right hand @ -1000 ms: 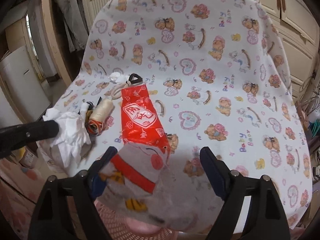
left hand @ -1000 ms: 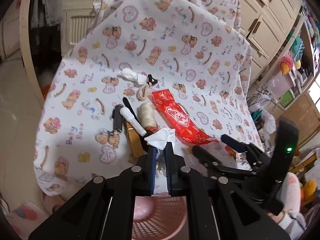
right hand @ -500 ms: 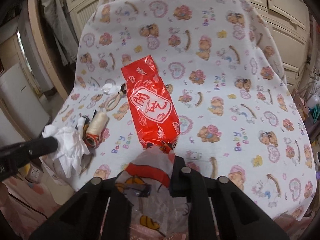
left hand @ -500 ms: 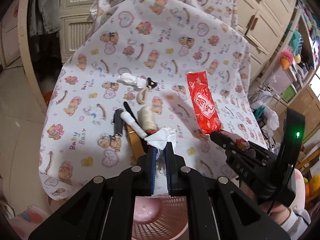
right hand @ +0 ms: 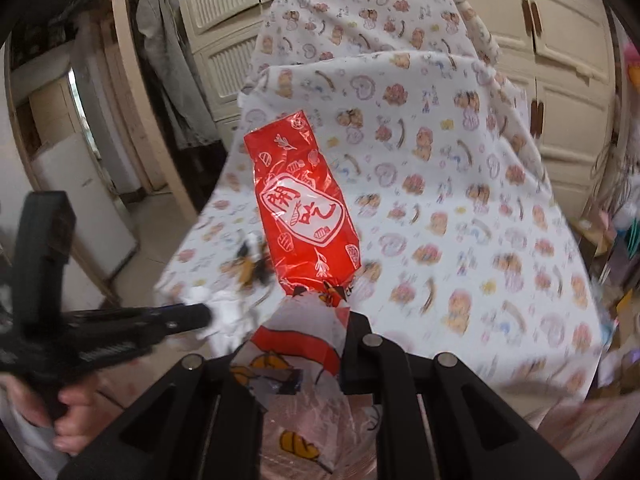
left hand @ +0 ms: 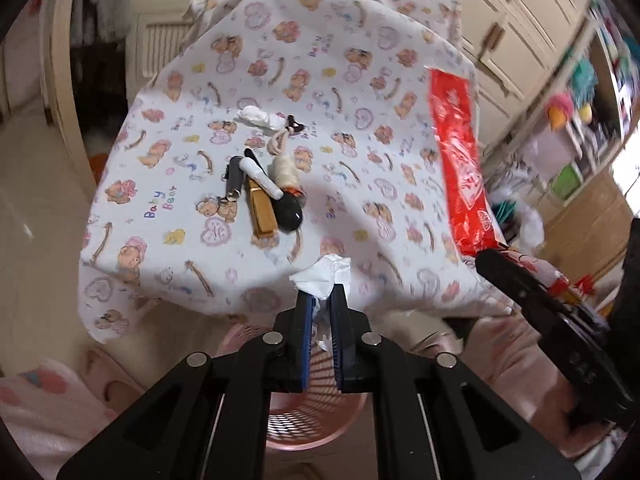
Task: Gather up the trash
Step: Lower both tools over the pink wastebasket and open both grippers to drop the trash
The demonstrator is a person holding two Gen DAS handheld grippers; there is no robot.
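- Left tongs [left hand: 321,300]: pressed together on a crumpled white tissue [left hand: 322,276], which sticks out past the tips. They are held off the near edge of the surface [left hand: 360,184], above a pink mesh basket [left hand: 316,416] on the floor.
- Right tongs [right hand: 298,320]: pinching a red snack wrapper [right hand: 304,212] by its lower end. The wrapper stands up from the tips, lifted clear of the cloth, with a white label panel facing the camera.
- Left view shows the same wrapper [left hand: 460,156] at the right, raised above the right tongs [left hand: 496,260].
- A translucent printed bag, white with red and orange marks [right hand: 296,364], lies over the right tongs and hides the left finger; whether it is gripped along with the wrapper cannot be told.
- Surface is covered with a white cloth printed with bears and hearts.
- Still lying on the cloth, in a cluster near the middle: a second white tissue wad [left hand: 256,116], a looped beige cord [left hand: 280,140], a spool of pale thread [left hand: 285,172], a white tube [left hand: 260,178], a dark cylinder [left hand: 235,182], a gold box [left hand: 262,212], a black oval item [left hand: 289,212].
- Right view: the left tongs [right hand: 200,314] enter from the left with the tissue [right hand: 224,312]; the person's hand [right hand: 72,420] grips the handle. This view is motion-blurred.
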